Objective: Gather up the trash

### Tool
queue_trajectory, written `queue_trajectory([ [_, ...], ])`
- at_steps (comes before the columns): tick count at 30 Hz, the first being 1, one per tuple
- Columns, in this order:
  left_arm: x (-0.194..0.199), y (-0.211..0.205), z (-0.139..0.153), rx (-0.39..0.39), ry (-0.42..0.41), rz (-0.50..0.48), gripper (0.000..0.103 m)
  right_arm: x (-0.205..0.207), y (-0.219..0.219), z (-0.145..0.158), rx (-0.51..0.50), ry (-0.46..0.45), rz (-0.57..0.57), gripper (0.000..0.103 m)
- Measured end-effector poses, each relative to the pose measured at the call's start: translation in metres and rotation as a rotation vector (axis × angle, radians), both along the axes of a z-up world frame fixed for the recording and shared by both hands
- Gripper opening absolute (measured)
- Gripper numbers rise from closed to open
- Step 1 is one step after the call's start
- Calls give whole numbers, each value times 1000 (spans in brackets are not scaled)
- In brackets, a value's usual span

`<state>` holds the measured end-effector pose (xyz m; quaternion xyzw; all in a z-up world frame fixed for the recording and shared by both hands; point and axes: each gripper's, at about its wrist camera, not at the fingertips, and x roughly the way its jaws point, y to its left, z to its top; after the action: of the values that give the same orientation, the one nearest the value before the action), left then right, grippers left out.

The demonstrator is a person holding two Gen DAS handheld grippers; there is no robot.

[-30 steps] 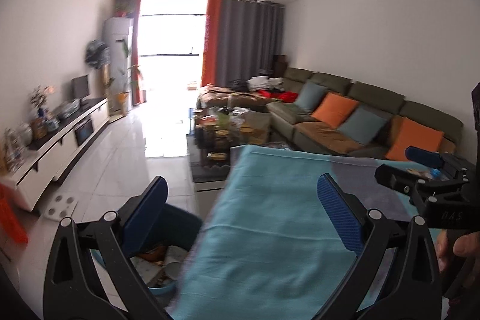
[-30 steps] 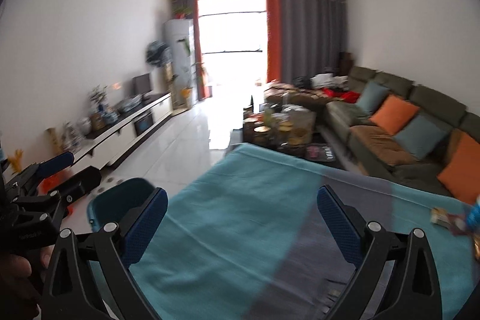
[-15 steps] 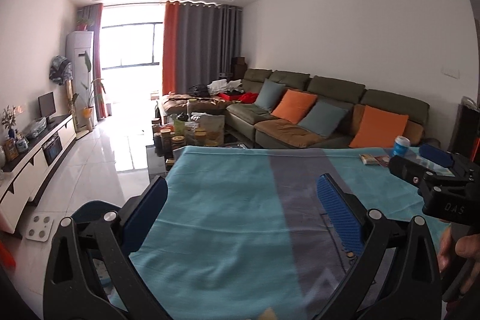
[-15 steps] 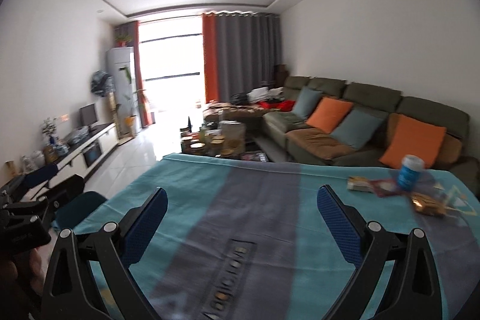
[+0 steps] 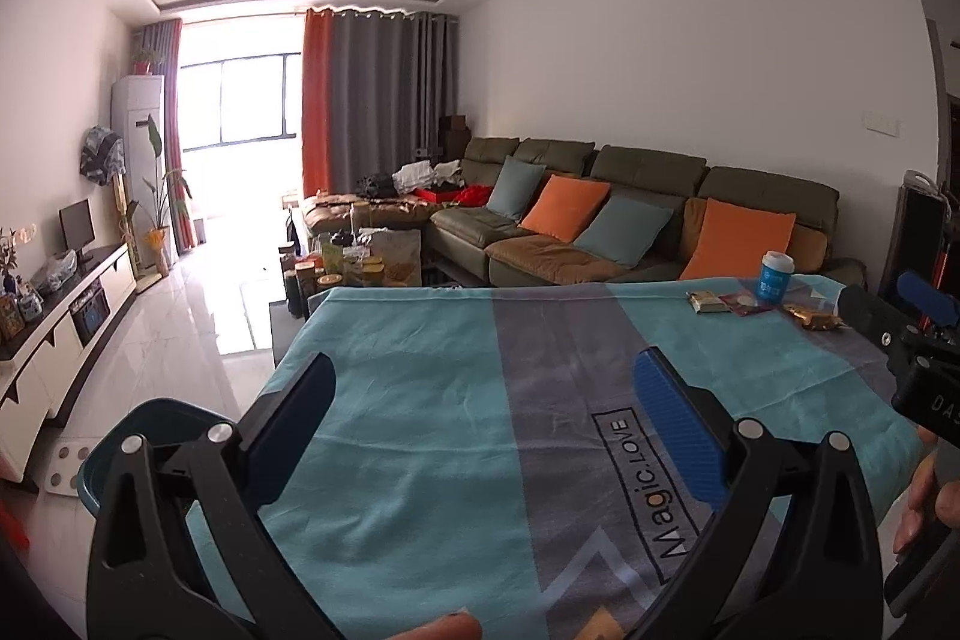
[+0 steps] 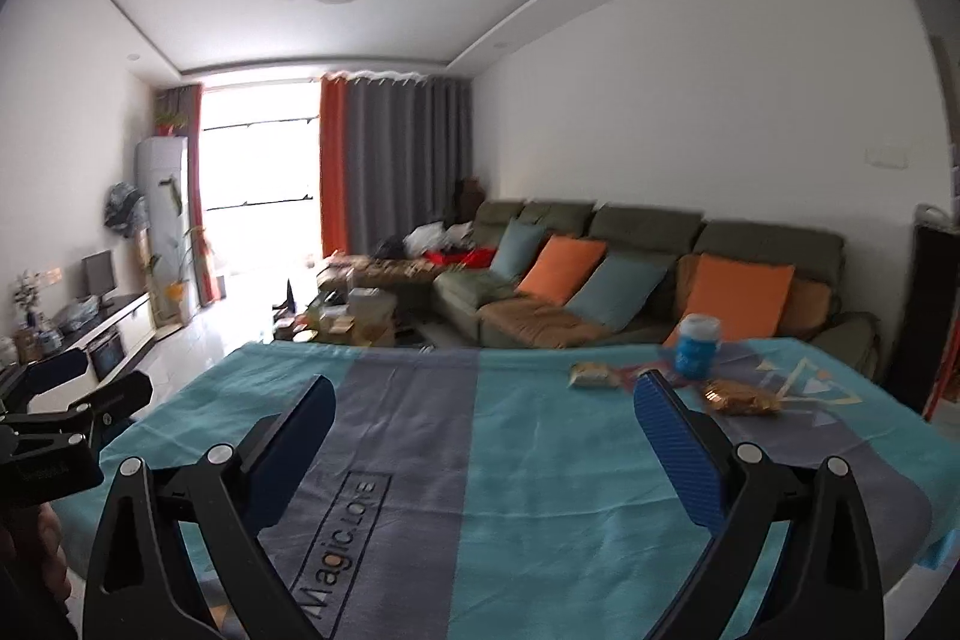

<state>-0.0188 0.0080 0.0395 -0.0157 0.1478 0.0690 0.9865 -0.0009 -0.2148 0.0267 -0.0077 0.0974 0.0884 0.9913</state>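
Over the counter: both grippers hover above the cloth-covered counter [image 5: 420,430], each with jaws spread and empty.
Left gripper [image 5: 483,421]: beside the dark bin [image 5: 150,421] off the counter's left edge.
Right gripper [image 6: 485,445]: nearest the trash.
Trash: far right end; blue cup [image 6: 696,349], gold wrapper [image 6: 741,397], small packet [image 6: 594,376], flat red wrapper [image 5: 747,304], lying close together.
Risk: a reach for the wrappers could tip the upright cup; flat foil may slip from the pads or drag the cloth.

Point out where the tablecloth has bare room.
Bare: the teal-and-grey tablecloth from its left edge to the "Magic.LOVE" print. Crowded: the far right corner, with the blue paper cup, pale snack packet and golden crumpled wrapper.
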Motion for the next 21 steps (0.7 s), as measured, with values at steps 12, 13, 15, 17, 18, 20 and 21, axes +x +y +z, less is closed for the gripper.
queue_trajectory([
  [12,-26,8,-1,-34,-101,4,98,-34,20,-6,2,-83,-10,96],
  [13,-27,9,-1,-36,-104,6,98,-34,21,-6,1,-83,-13,96],
  [15,-32,11,-1,-24,-113,15,98,-35,23,-7,-2,-79,-13,96],
  [17,-37,11,1,-12,-129,22,98,-35,27,-8,-11,-70,-14,96],
  [18,-41,12,2,-5,-149,30,98,-37,29,-7,-14,-72,-14,96],
  [20,-47,13,5,4,-168,36,98,-39,32,-6,-18,-81,-19,96],
  [21,-49,14,6,7,-181,39,98,-40,32,-5,-18,-85,-18,96],
])
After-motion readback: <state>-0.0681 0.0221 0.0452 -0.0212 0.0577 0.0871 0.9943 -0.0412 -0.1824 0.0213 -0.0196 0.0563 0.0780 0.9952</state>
